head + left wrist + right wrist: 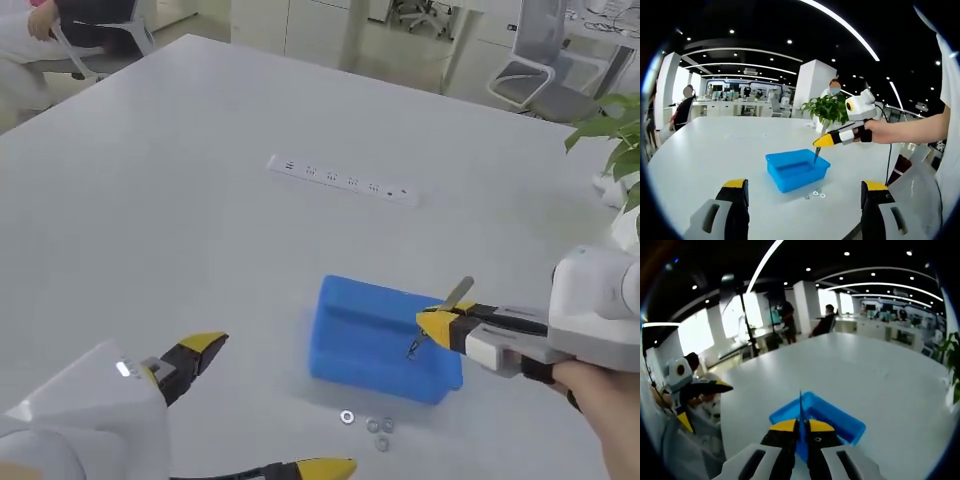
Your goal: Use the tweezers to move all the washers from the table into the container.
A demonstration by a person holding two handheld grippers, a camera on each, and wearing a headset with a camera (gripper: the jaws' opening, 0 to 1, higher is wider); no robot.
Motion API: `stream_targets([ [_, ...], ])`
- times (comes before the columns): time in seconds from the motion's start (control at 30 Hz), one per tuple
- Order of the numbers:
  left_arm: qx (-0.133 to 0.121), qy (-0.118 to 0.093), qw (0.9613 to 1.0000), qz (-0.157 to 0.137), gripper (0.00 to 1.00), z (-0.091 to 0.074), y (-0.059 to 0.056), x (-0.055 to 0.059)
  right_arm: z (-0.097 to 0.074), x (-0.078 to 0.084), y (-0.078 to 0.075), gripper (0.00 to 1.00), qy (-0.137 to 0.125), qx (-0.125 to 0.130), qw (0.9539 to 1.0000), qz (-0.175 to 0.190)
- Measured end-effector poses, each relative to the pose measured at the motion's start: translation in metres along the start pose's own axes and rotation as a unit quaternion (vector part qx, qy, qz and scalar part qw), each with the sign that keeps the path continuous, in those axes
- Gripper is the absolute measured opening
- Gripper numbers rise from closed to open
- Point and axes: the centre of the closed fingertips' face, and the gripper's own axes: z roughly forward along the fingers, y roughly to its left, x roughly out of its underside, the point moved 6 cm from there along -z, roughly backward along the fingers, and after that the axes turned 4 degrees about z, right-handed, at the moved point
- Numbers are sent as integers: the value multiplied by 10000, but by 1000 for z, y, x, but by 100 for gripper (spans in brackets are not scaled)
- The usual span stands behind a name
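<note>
Left gripper point(278, 405): low over the table point(200, 220), jaws spread wide, holding nothing.
Right gripper point(432, 322): clamped on the tweezers point(412, 347), whose tips point down into the blue container point(370, 380).
Washers point(347, 417): a few lie on the table, just outside the container's near wall.
Tweezer tips: too small to tell whether they hold a washer.
Power strip point(340, 180): well beyond the container.

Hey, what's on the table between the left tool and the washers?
Nothing. In the head view, bare table runs from the open left tool to the washers; the left gripper view shows the same bare stretch.
</note>
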Motion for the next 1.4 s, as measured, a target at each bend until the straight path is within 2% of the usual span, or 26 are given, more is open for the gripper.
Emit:
stream_targets([
  [0.23, -2, 44, 10000, 28, 94, 0, 0, 1, 0, 7, 5, 4, 26, -113, 9999, 89],
  [0.53, 16, 80, 10000, 42, 94, 0, 0, 2, 1, 25, 11, 4, 133, -209, 9994, 223],
  [0.73, 21, 126, 9999, 56, 94, 1, -1, 3, 6, 35, 9, 4, 200, -217, 9990, 326],
  [1.03, 24, 233, 9997, 113, 94, 1, -1, 5, 15, 56, 7, 4, 450, -230, 9980, 379],
  [1.4, 35, 343, 9992, 180, 93, 2, -1, 8, 23, 66, 11, 4, 676, -267, 9971, 240],
])
